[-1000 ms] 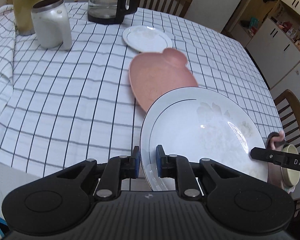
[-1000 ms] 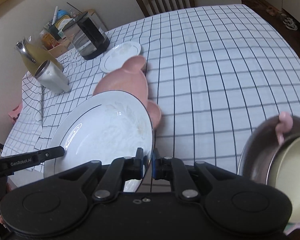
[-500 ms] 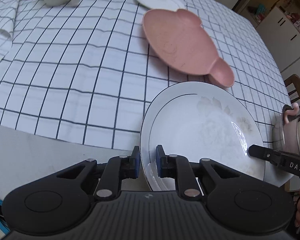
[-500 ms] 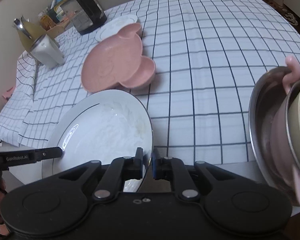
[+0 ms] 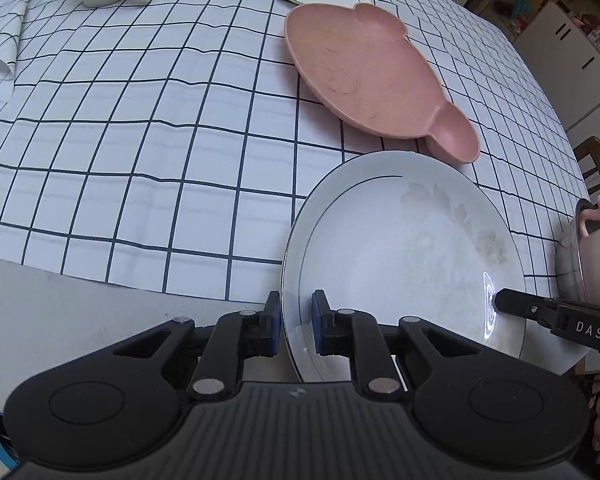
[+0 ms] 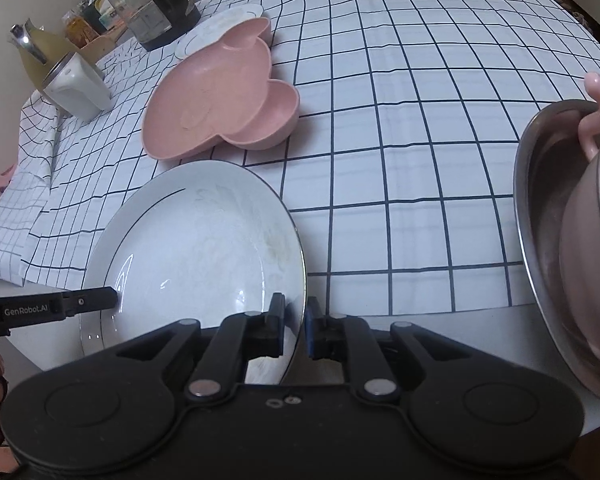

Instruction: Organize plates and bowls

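Beyond the pink plate (image 6: 220,108), only the right view shows the kettle (image 6: 156,4).

Black tool (image 5: 294,322) linkages, silver rivets, blue pads (image 5: 275,320), white lettering.

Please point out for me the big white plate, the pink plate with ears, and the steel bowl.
big white plate (image 5: 404,256), left wrist view, bare centre.
pink plate with ears (image 6: 212,100), right wrist view, main compartment.
steel bowl (image 6: 540,200), right wrist view, inner wall.
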Demonstrator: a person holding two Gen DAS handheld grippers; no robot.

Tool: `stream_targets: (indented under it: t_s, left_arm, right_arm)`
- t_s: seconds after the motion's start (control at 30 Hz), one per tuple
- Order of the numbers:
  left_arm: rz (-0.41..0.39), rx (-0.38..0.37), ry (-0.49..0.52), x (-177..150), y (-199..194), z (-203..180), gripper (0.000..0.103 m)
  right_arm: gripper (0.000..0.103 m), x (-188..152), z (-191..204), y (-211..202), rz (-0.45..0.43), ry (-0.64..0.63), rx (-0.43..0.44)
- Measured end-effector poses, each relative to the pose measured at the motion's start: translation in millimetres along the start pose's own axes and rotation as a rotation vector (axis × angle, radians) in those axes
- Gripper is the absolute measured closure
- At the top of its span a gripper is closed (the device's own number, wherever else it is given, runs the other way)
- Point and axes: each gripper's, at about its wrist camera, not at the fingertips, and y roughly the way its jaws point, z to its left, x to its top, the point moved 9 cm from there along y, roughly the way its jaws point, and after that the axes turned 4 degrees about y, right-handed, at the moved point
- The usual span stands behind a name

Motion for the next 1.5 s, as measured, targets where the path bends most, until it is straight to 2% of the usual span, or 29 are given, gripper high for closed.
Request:
stream_targets:
  t_s: [0.07, 0.17, 0.43, 0.6, 0.7, 0.8, 0.83, 0.87, 0.93, 1.03, 1.1, 1.17, 1.37, 1.5]
  left_arm:
    - [0.007, -0.006, 0.005, 0.5, 0.7, 0.3, 0.089]
    - [0.002, -0.003, 0.013, 2.1, 0.5, 1.1, 0.088]
    - [-0.034, 0.015, 0.030, 9.3, -13.5, 4.9, 0.088]
    - [-0.082, 0.023, 0.055, 24.4, -29.1, 3.2, 0.088]
    - [-0.121, 0.026, 0.074, 38.8, -36.9, -0.2, 0.082]
    - [-0.160, 0.037, 0.085, 56.6, -43.0, -3.5, 0.062]
    - [-0.175, 0.042, 0.083, 63.4, -45.0, -4.0, 0.048]
    - [-0.196, 0.048, 0.077, 70.7, -47.2, -4.2, 0.040]
    - [-0.220, 0.052, 0.075, 86.8, -49.4, -5.7, 0.038]
    - [-0.239, 0.068, 0.074, 112.9, -49.9, -5.7, 0.038]
    - [-0.255, 0.082, 0.075, 131.8, -50.3, -5.1, 0.038]
    - [-0.271, 0.098, 0.079, 151.5, -50.4, -4.5, 0.038]
    - [-0.298, 0.134, 0.079, 210.0, -42.0, -1.2, 0.038]
    - [-0.303, 0.178, 0.073, 244.3, -30.8, 4.4, 0.038]
  right_arm:
    - [0.090, 1.1, 0.4, 0.9, 0.008, 0.003, -0.005]
    - [0.082, 3.8, 1.7, -0.9, 0.005, -0.019, -0.026]
    - [0.074, 18.6, 3.4, -14.5, -0.027, -0.045, -0.035]
    - [0.067, 37.9, 10.2, -27.4, -0.068, -0.063, -0.020]
    - [0.065, 52.4, 14.9, -34.6, -0.092, -0.075, -0.012]
    - [0.058, 70.1, 20.0, -42.0, -0.126, -0.094, -0.012]
    - [0.056, 76.7, 21.6, -43.8, -0.135, -0.099, -0.013]
    - [0.054, 83.4, 23.4, -45.6, -0.143, -0.105, -0.012]
    - [0.051, 97.8, 28.0, -49.1, -0.160, -0.125, -0.009]
    - [0.037, 120.5, 36.4, -51.4, -0.182, -0.161, -0.007]
    - [0.033, 136.8, 42.3, -50.8, -0.200, -0.192, -0.017]
    - [0.025, 154.8, 47.6, -48.3, -0.208, -0.218, -0.023]
    - [0.018, 211.6, 61.2, -32.6, -0.228, -0.271, -0.034]
    - [0.016, 246.0, 67.6, -14.7, -0.225, -0.304, -0.056]
